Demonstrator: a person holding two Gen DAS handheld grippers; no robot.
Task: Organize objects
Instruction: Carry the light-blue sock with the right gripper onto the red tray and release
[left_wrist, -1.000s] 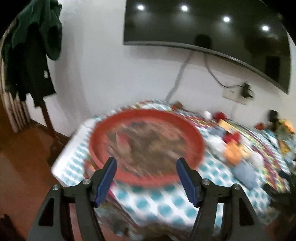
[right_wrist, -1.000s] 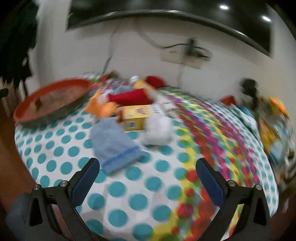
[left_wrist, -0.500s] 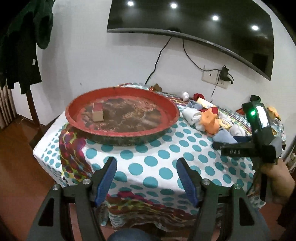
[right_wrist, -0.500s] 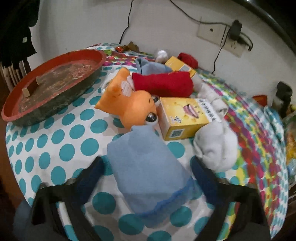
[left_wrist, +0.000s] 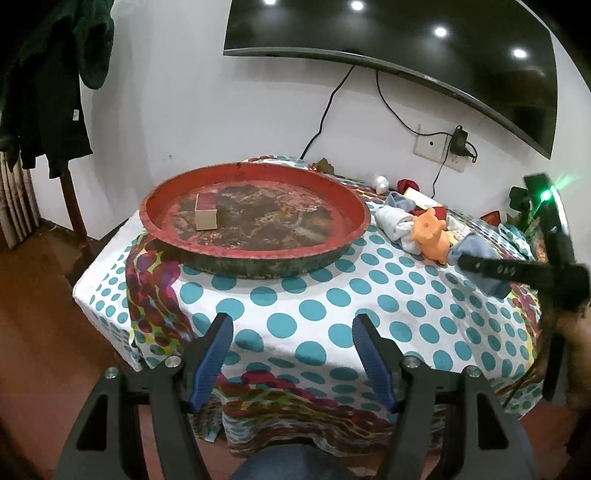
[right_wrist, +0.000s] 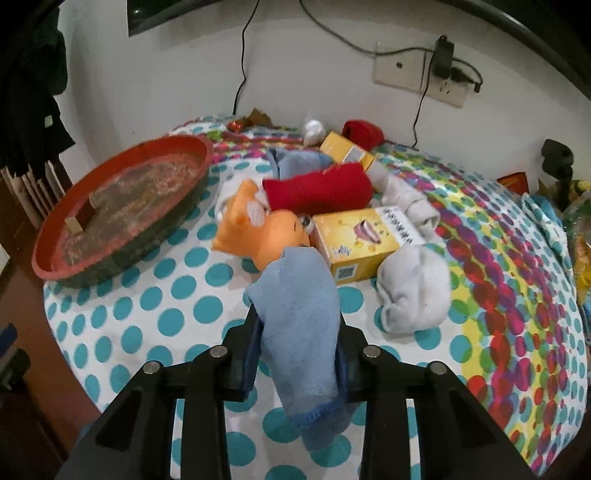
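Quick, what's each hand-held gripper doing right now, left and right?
Left hand-held gripper: open, holding nothing.
Right hand-held gripper: jaws closing on the blue cloth, which sits between them.

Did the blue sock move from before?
Yes. The blue sock has bunched up between the closing right gripper, its tip nearer the yellow box.
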